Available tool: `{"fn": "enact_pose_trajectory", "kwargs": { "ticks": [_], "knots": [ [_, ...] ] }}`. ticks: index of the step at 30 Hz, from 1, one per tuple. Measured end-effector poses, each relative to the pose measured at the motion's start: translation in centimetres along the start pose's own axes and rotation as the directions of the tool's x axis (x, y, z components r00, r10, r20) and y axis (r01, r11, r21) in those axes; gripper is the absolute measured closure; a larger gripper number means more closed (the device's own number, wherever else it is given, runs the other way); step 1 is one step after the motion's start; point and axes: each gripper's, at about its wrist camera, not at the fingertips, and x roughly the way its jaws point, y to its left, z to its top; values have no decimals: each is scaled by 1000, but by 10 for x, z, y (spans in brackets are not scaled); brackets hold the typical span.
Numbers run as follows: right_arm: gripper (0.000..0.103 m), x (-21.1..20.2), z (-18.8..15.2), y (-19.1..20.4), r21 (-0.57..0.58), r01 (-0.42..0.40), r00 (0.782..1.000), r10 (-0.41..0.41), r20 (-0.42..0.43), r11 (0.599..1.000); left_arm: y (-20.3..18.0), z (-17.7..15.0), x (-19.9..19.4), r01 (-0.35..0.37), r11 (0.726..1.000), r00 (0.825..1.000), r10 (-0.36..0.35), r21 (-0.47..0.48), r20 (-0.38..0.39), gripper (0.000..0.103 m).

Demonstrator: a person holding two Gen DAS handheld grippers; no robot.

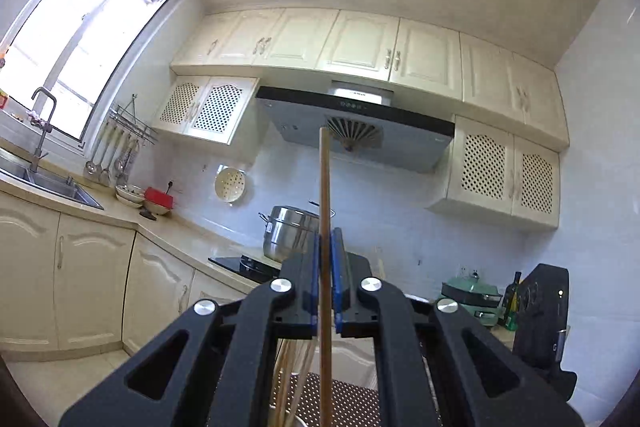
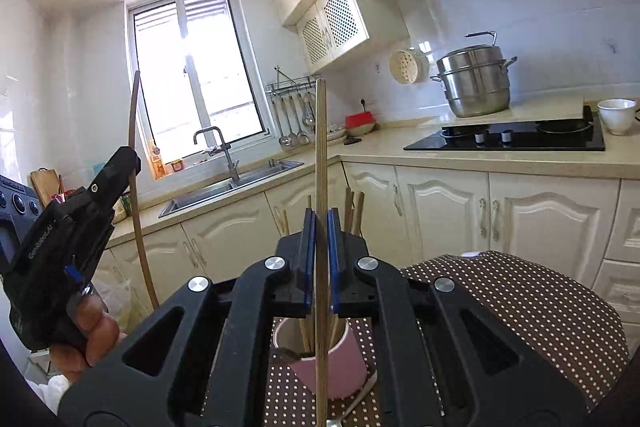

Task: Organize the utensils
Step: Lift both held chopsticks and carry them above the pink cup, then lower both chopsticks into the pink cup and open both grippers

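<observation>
Chopstick (image 1: 325, 223) pinched upright between blue pads (image 1: 316, 279) of left gripper (image 1: 327, 239), jaws pressed onto it, upper end reaching in front of range hood (image 1: 360, 123). Lower end cut off at bottom edge. Below, between black arms, more chopsticks (image 1: 294, 379) leaning above dotted brown cloth (image 1: 352, 403); their container mostly hidden by gripper body. Further back: steel steamer pot (image 1: 286, 235) on black cooktop (image 1: 244, 265), sink (image 1: 44, 183) at left under window, ladles hanging on wall rack (image 1: 120, 143). Dark device at right edge, hard to make out.

Right wrist view: second chopstick (image 2: 321, 155) clamped upright between blue pads (image 2: 308, 259) of right gripper (image 2: 321, 223), jaws shut onto it, lower end running past bottom edge. Pink cup (image 2: 340, 371) on the dotted cloth directly below, holding several chopsticks (image 2: 308, 339); more stick ends (image 2: 354, 207) showing above gripper top. Small metal piece at cup rim, blurred, not identifiable. White bowl (image 2: 618, 113) beside cooktop at right. At left, left gripper (image 2: 128, 163) seen side-on, held in a hand (image 2: 90, 335), gripping the first chopstick, which looks bowed by the lens; its jaws themselves not visible from here.
</observation>
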Motion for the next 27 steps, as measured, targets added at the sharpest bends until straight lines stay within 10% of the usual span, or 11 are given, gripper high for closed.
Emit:
{"fn": "enact_pose_trajectory", "kwargs": {
  "ticks": [27],
  "knots": [
    [96,93,-5,-1,-30,-71,993,73,91,997,60,-84,65,-75,997,980,79,29,-182,98]
  ]
}}
